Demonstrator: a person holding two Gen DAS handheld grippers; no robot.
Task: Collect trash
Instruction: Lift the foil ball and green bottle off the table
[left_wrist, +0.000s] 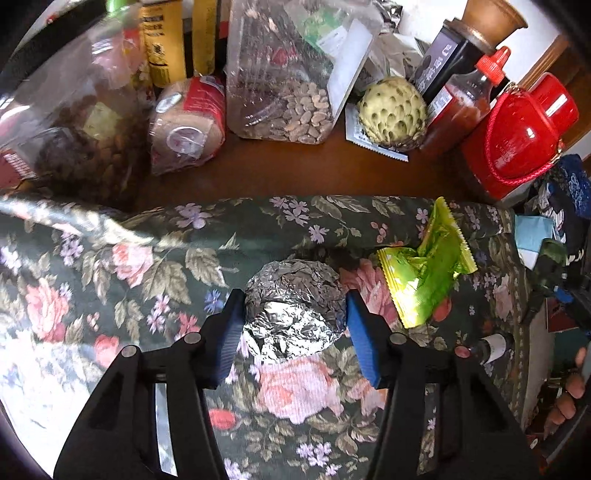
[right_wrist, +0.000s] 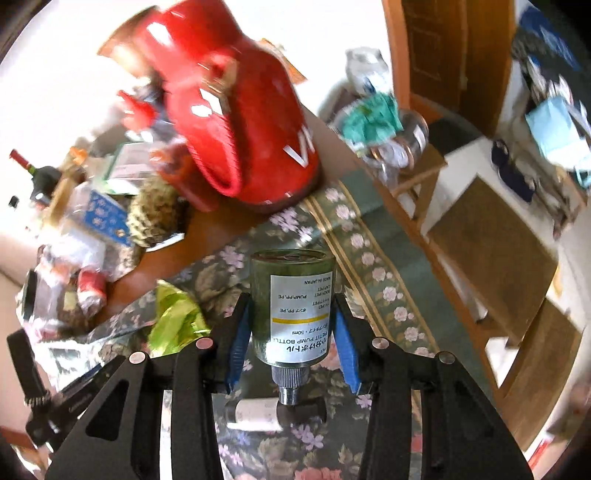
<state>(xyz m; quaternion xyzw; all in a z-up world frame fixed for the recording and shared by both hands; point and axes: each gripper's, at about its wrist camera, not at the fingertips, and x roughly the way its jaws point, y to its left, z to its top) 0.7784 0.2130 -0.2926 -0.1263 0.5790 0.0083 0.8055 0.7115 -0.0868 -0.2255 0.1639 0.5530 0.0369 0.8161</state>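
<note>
The left claw (left_wrist: 293, 325) points down at the floral cloth (left_wrist: 110, 288) that covers the near part of the counter (left_wrist: 295, 166). A crumpled foil ball (left_wrist: 295, 306) lies on the cloth between its blue pads (left_wrist: 360, 339); both pads sit at the ball's sides, and whether they press on it cannot be told. Just to the right of the ball lies an empty green wrapper (left_wrist: 424, 273), torn open and flattened.

Along the bare wooden back of the counter stand the containers. A clear bag (left_wrist: 291, 74) holds pale nuts that fill only its bottom part. To its left a smaller wrapped pack (left_wrist: 188, 122) with a red label lies on its side, and a large clear bag (left_wrist: 74, 122) holds dark brown pieces. To the right sit a green scaly fruit (left_wrist: 393, 110), a sauce bottle (left_wrist: 465, 96) with a red cap holding reddish-brown sauce, and a red lidded jar (left_wrist: 517, 136).

The right claw (right_wrist: 291, 339) grips a small pump bottle (right_wrist: 293, 306) by its body, pads pressed to both sides. The bottle is clear and looks empty, its white label upside down, pump head (right_wrist: 291, 398) toward the camera. The green wrapper (right_wrist: 177, 314) shows to its left.
</note>
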